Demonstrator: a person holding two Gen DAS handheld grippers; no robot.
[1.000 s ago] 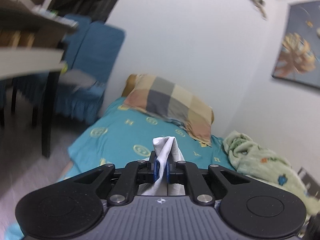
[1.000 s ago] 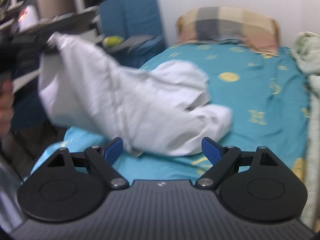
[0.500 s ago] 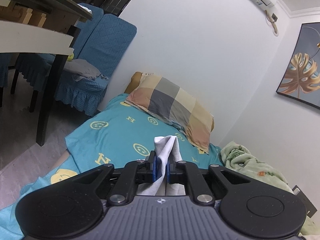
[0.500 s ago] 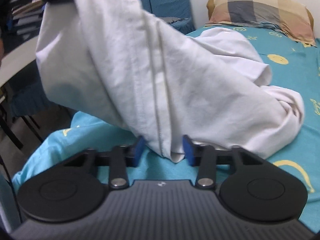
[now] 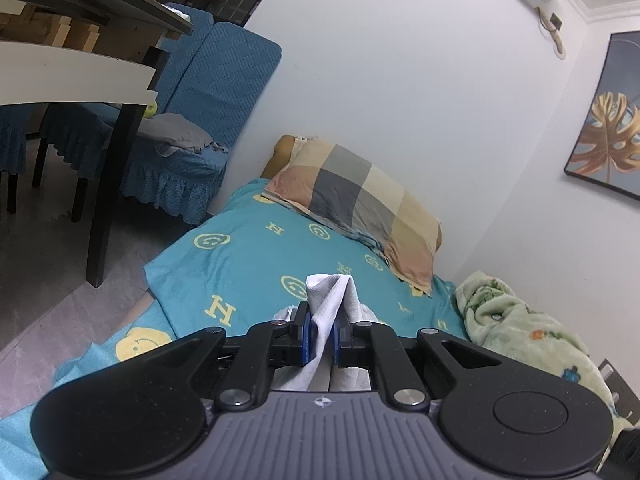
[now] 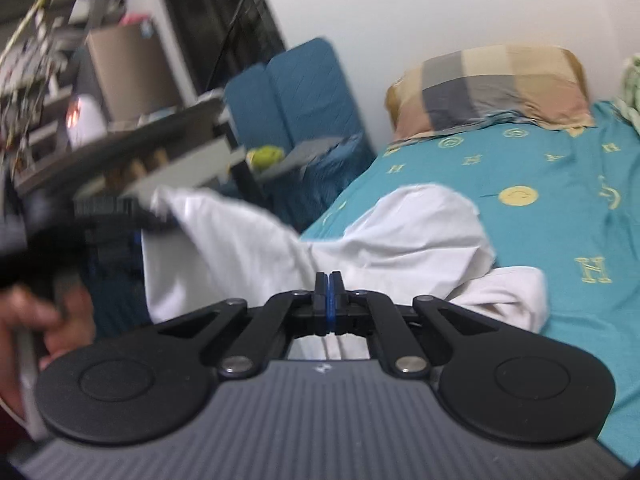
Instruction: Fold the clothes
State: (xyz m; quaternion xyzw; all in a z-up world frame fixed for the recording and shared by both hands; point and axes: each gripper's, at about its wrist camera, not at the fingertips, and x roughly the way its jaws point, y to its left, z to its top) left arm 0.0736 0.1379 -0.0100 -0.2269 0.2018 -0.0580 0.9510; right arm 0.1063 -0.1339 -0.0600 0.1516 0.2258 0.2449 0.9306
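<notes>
Left gripper (image 5: 320, 338): blue pads pressed together on a bunched edge of the white garment (image 5: 329, 300), fabric poking up between them at lower centre of the left wrist view. Right gripper (image 6: 329, 306): jaws fully together at centre of its own frame. Whether cloth is pinched between them is hard to call; the frame is blurred and no fabric shows above the pads, though white fabric lies right behind and under them.

Garment location: in the right wrist view one end is lifted at centre left, where the other tool grips it, and the rest trails down to the right onto the teal bedsheet (image 6: 560, 240).

Step, as judged: pickup and spread-out ahead of the first fold. Garment is still bunched, not flat.

Next move calls for: two separate corners or the shoulder seam held, tools pulled apart to tension the cloth, then laid flat on the bare sheet short of the plaid pillow (image 5: 360, 200).

Pose: left tool is held roughly level, pointing up the bed toward the pillow. Right tool points across the bed toward the chair side, upper left of frame.
</notes>
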